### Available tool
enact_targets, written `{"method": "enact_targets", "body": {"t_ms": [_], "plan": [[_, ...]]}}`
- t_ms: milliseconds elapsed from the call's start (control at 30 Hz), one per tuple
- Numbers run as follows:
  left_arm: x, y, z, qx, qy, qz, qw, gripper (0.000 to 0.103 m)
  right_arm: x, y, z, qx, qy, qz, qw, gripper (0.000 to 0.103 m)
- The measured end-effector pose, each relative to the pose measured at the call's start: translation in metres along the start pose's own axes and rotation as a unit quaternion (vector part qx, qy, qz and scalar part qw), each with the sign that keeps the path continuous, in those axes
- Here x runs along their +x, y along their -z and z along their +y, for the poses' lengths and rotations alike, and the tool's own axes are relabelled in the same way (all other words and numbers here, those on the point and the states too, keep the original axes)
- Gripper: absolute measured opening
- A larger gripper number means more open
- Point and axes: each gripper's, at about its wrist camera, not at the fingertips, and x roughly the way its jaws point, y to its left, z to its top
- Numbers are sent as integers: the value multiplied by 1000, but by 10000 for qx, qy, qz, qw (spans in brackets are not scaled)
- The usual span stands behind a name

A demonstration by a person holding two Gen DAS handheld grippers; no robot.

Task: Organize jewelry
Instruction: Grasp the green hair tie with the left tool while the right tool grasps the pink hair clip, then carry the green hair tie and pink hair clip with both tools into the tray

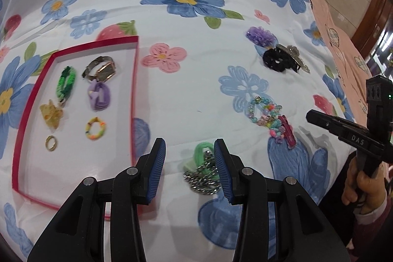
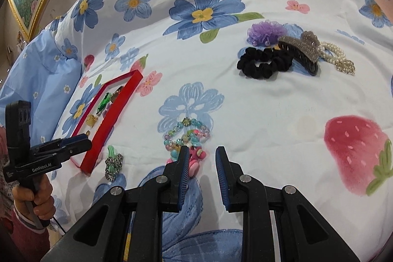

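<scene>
A red-rimmed tray (image 1: 134,80) lies at the left and holds a green band, a watch (image 1: 100,69), a purple tie, a yellow clip and two rings. My left gripper (image 1: 189,151) is open just above a silver chain with a green hair tie (image 1: 203,173), which lies between its fingers, nearer the right one. My right gripper (image 2: 202,158) is open and empty, next to a beaded bracelet pile (image 2: 186,136) with a pink clip. The tray (image 2: 110,119) and chain (image 2: 113,165) also show in the right wrist view.
Farther back lie a black scrunchie (image 2: 264,63), a purple mesh flower (image 2: 266,31), a glitter claw clip (image 2: 302,46) and a pearl bracelet (image 2: 339,58). All rest on a flowered quilt (image 2: 270,102). Pink bedding (image 1: 329,16) is at the right edge.
</scene>
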Motion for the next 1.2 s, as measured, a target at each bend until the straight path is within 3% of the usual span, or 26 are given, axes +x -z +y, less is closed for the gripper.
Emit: {"method": "enact_targets", "body": {"t_ms": [167,267,467,533,567,667,1033,1200], "plan": [[14,0,-7,39,5,141,9999,39,10,9,11,-117,-165,192,9996,26],[23,0,-7,20,10,246,9997,39,18,12,17,-177,-169,294,9993,39],[43,-2,-3,-90,326,449,9984,38,35,16,21,-178,-165,481,9985,38],[49,-2,-2,-135,436,505,9977,12,38,17,21,-209,-105,513,9984,30],[50,-1,-2,-152,466,513,9975,6,39,18,20,-196,-86,514,9984,24],[39,-1,-3,-129,469,313,9983,5,36,18,16,-169,-31,448,9988,10],[-44,-13,-17,111,619,-648,9959,5,-6,5,21,-255,-211,-160,9993,9],[-70,-15,-16,99,580,-897,9942,5,-15,0,32,-341,-301,-284,9986,9]]}}
